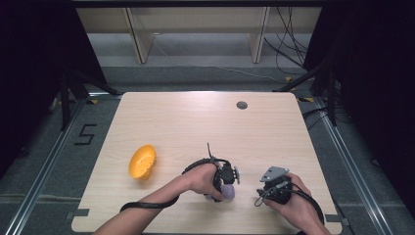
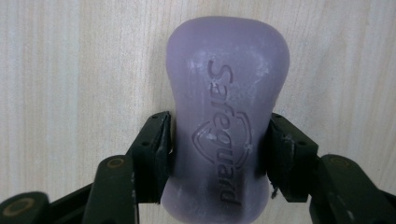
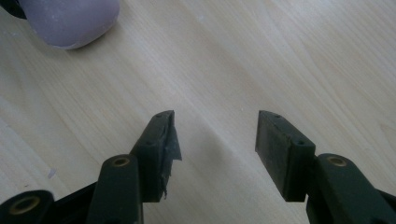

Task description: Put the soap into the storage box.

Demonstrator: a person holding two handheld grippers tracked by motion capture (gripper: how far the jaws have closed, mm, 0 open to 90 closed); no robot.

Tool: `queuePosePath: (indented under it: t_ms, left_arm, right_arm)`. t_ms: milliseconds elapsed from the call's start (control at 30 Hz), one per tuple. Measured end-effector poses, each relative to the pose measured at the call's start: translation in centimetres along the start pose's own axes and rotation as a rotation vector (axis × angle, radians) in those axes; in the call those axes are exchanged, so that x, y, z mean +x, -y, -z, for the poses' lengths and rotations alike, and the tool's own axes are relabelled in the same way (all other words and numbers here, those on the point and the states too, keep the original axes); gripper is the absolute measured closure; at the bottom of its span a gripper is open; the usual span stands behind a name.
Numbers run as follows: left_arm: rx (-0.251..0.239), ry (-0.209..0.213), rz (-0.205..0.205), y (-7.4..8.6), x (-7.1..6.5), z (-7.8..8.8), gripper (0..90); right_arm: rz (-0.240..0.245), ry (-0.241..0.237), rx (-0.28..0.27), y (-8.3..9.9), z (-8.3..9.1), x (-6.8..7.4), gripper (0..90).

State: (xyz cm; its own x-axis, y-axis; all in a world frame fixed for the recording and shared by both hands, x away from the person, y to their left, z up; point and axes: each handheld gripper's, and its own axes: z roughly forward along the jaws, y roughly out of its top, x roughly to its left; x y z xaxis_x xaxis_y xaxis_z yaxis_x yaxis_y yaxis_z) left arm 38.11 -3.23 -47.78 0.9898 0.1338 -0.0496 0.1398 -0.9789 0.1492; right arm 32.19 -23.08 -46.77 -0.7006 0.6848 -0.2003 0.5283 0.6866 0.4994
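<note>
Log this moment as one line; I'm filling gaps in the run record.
left gripper: shut on purple Safeguard soap bar | right gripper: open, holding nothing, over bare wooden table | orange bowl: apart, left of both

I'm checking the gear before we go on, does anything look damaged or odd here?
Yes: on the right gripper, the black pad on the jaw at the left of its view looks torn, with a ragged flap hanging off its inner face. The other pad looks intact. The purple soap bar in the left gripper is scuffed whitish, nothing worse.
</note>
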Motion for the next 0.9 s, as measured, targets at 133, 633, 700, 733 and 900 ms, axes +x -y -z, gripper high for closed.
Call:
queuePosePath:
  t_ms: [133, 633, 700, 733, 900]
  left_arm:
    - [-0.003, -0.002, 0.046, 0.0, -0.1, 0.0, 46.6]
    - [-0.103, -0.038, 0.311, 0.4, -0.5, 1.4, 48.2]
    - [-0.106, -0.047, 0.316, 0.5, -0.6, 1.5, 48.2]
    - [-0.104, -0.048, 0.324, 0.6, -0.6, 1.5, 48.2]
    - [-0.123, -0.055, 0.342, 0.9, -0.7, 1.7, 48.3]
  right_arm:
    - [0.000, -0.001, 0.001, 0.0, 0.0, 0.0, 47.7]
    - [0.003, 0.000, -0.004, 0.0, 0.0, -0.1, 46.8]
    - [0.005, -0.001, -0.001, 0.0, 0.0, -0.1, 46.8]
    - [0.005, -0.002, -0.001, 0.0, 0.0, -0.1, 46.7]
    - [-0.002, -0.003, -0.003, 0.0, 0.1, -0.1, 46.6]
